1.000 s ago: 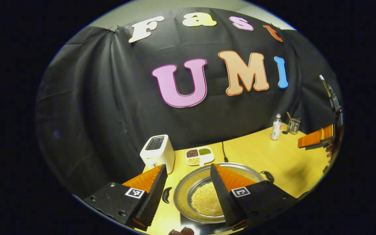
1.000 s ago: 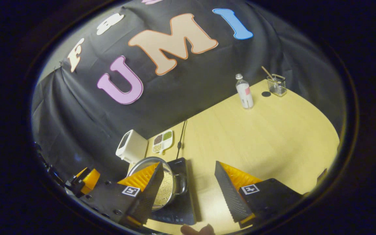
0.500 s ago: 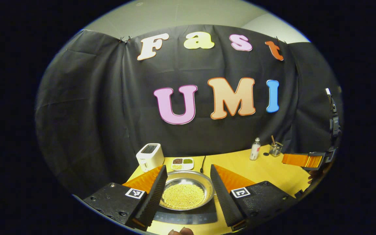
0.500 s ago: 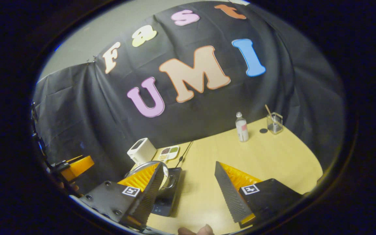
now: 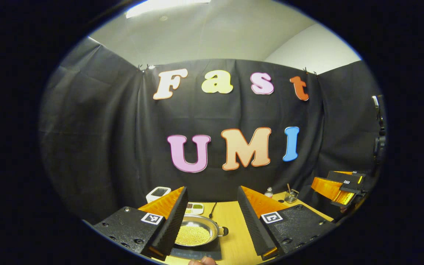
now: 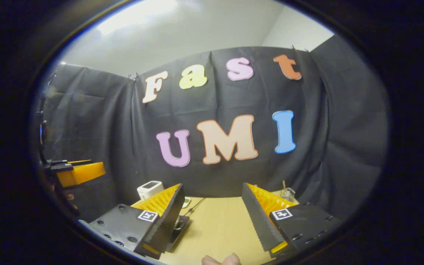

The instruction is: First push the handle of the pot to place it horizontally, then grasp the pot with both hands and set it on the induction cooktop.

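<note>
Both claws pulled up and back, fingers apart, empty: left claw, right claw. Shiny steel pot of yellow grains sits on black induction cooktop; task looks done.

My left finger covers the pot's left side and handle; right handle shows. Cooktop front edge is cut by the frame, panel markings too small to read. Tray half hidden behind the same finger, contents too small to tell. In the right gripper view my left finger hides nearly all of the cooktop and the pot. Glass behind the right finger, contents unclear. Other gripper cut at the edge, jaws unreadable.
</note>
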### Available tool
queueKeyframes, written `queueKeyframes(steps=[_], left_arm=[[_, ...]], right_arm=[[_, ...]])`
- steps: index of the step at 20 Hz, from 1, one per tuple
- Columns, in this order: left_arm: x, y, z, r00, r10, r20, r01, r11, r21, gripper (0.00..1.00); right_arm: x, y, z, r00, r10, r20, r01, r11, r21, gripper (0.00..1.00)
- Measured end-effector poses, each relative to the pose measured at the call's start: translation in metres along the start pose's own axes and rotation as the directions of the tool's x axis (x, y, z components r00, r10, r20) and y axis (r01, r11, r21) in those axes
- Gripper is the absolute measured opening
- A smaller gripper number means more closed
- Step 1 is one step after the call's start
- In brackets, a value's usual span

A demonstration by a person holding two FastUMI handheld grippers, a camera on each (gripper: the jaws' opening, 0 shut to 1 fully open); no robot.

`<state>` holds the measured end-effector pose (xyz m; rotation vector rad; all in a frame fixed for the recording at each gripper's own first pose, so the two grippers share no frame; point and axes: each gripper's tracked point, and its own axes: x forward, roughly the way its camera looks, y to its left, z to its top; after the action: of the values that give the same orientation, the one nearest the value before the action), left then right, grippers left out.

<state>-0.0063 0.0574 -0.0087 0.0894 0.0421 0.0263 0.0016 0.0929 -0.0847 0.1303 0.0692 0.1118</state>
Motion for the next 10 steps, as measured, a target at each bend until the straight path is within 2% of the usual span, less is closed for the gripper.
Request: queueKeyframes(steps=[3,8,10], left_arm=[[-0.023,0.002,0.003,1.000,0.001,-0.001,-0.001,0.999,-0.049,0.81],[-0.065,0.017,-0.008,1.000,0.003,-0.010,-0.003,0.999,-0.039,0.82],[-0.072,0.023,-0.007,1.000,0.007,-0.001,-0.007,0.999,-0.048,0.82]], right_arm=[[-0.025,0.011,0.013,0.999,0.003,0.053,-0.001,0.999,-0.037,0.90],[-0.063,0.016,0.006,0.998,-0.039,0.044,0.043,0.994,-0.099,0.92],[-0.072,0.021,0.007,0.998,-0.039,0.044,0.044,0.992,-0.120,0.96]])
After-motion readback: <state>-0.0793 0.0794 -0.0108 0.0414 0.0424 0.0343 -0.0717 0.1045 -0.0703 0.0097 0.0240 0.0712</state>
